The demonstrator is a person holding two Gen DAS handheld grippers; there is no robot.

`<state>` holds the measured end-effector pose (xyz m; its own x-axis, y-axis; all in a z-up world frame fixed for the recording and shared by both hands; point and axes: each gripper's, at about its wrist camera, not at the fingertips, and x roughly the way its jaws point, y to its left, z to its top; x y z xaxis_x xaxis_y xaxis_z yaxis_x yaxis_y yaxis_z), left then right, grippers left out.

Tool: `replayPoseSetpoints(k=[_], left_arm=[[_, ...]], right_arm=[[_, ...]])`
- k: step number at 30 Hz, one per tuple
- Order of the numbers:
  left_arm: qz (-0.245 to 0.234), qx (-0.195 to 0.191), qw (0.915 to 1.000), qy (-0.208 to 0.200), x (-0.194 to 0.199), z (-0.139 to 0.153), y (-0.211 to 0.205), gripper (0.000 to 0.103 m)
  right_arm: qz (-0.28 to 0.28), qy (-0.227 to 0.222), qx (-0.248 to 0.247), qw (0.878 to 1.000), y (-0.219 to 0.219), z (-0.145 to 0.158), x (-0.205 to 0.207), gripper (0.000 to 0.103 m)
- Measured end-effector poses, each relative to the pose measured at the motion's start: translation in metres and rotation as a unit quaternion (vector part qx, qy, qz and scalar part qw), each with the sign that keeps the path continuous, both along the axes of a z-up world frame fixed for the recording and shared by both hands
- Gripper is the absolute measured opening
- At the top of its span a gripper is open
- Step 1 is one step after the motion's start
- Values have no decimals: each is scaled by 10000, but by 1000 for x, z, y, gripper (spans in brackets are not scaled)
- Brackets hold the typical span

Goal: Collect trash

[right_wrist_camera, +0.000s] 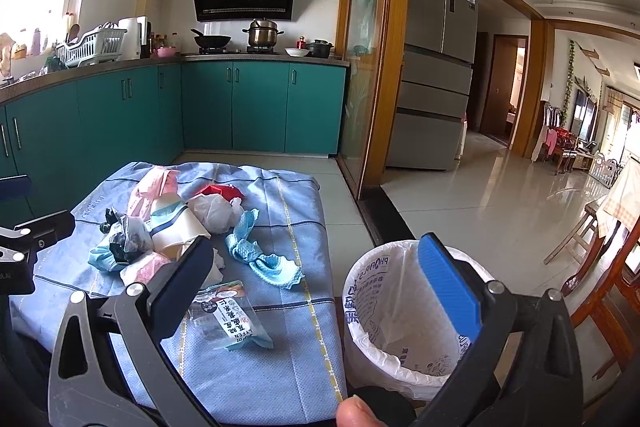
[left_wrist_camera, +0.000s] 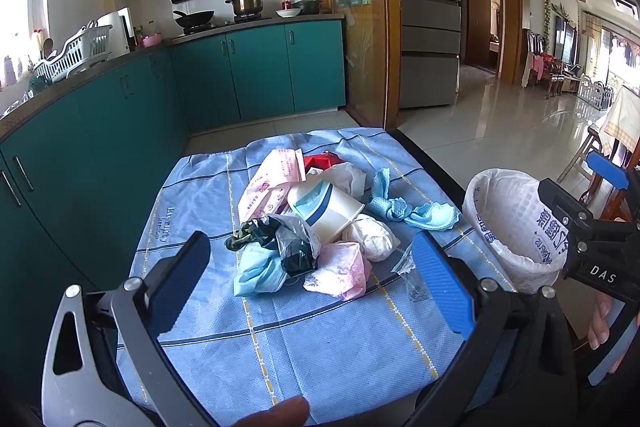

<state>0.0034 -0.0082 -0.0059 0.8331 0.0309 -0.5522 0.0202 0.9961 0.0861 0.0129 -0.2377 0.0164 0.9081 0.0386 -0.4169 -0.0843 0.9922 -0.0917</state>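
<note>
Trash pile (left_wrist_camera: 312, 223), bin-side: my left gripper (left_wrist_camera: 312, 279) and right gripper (right_wrist_camera: 316, 291) both spread apart, empty
Pile left of lined bin (right_wrist_camera: 416, 323); loose wrapper (right_wrist_camera: 232, 315) nearest — thin film may slip my pads, or I knock the light bin

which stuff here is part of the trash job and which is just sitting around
Belongs to the job:
- paper cup
- pink packet
- blue rag
- clear snack wrapper
- white knotted bag
- lined bin
- left gripper and right gripper, both open and empty

Just lying about:
- steel pot
- wok
- dish rack
- fridge
</note>
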Motion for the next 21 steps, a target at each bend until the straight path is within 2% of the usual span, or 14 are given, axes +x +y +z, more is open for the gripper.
replayPoseSetpoints(k=[21], left_arm=[[41, 56, 10000, -5, -1, 0, -1, 100]], right_arm=[[-78, 6, -99, 9999, -1, 0, 3, 101]])
